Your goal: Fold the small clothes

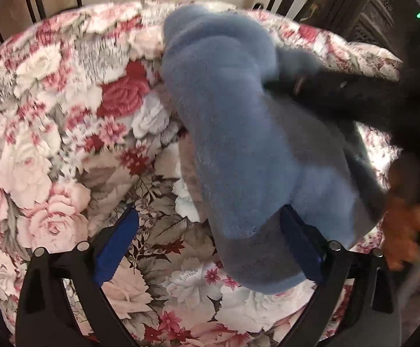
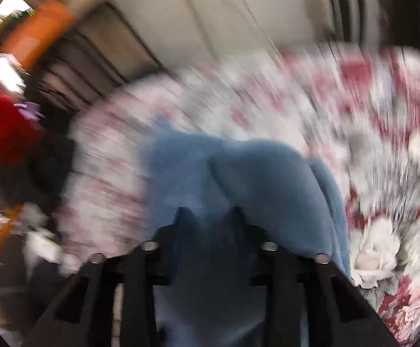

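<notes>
We have the blue sock (image 1: 239, 133) lying long across the flowered blanket (image 1: 51, 144), its near end down by our left gripper (image 1: 210, 231) and its far end up toward the blanket's rim. It is a soft fleecy piece and it sits humped, not flat, so it looks only partly laid out for folding.

The jaws of our left gripper stand wide apart. One blue pad (image 1: 117, 245) is over bare blanket and the other sits against the sock's near edge, so nothing is pinched here. We judge that this hand is placed to straddle the near end, ready to pin or take it once the other end is settled.

Our right gripper (image 2: 208, 217) comes in from the sock's side, and in the left view it shows as a dark, blurred shape at the sock's edge. In its own view the jaws are drawn together with blue cloth bunched between and over the tips, so we read them as clamped on the sock. That view is smeared, so we cannot tell just where along the sock the grip falls. Holding one part tight while the other hand is free makes sense for drawing the sock straight or bringing one end over the other.

Red and orange clothes (image 2: 4, 127) lie off to the side, well apart from the sock.
</notes>
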The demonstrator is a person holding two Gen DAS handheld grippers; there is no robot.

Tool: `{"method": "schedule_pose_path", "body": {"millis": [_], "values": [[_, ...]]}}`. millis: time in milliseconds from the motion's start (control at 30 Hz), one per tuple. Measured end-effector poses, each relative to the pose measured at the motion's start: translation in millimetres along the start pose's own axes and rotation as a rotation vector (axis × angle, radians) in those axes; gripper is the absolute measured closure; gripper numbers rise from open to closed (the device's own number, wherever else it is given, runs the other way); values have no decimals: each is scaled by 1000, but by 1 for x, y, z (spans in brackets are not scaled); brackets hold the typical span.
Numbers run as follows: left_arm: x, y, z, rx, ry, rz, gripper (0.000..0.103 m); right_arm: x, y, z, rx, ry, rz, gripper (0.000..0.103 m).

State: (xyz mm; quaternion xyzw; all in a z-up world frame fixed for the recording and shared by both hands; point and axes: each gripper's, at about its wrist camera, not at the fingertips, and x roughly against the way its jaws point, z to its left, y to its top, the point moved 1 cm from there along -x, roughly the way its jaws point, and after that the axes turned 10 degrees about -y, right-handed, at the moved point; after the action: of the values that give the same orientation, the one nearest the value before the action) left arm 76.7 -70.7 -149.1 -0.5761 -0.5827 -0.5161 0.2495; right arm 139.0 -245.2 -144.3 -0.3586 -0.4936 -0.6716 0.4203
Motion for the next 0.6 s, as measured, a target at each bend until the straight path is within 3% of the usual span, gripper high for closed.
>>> {"method": "schedule_pose_path", "body": {"millis": [100,167,233,267,367,433,533,600], "values": [[-21,-8,16,82,-76,28,4,-22,-10,-47,-219,157,33,103],[-22,-9,27,147,-141,44,4,-15,-9,-55,-267,204,53,103],[-9,-6,30,174,-173,30,5,6,-8,-54,-277,194,18,101],[2,-3,31,186,-200,8,6,18,-9,-54,-283,192,-1,96],[30,2,30,187,-278,-53,6,50,-13,-44,-234,180,-25,96],[34,1,25,164,-282,-57,6,70,-25,-41,-195,153,-29,96],[8,-10,16,122,-217,33,4,71,-48,-47,-170,67,35,98],[-21,-23,20,145,-230,122,4,49,-64,-58,-187,35,114,103]]}}
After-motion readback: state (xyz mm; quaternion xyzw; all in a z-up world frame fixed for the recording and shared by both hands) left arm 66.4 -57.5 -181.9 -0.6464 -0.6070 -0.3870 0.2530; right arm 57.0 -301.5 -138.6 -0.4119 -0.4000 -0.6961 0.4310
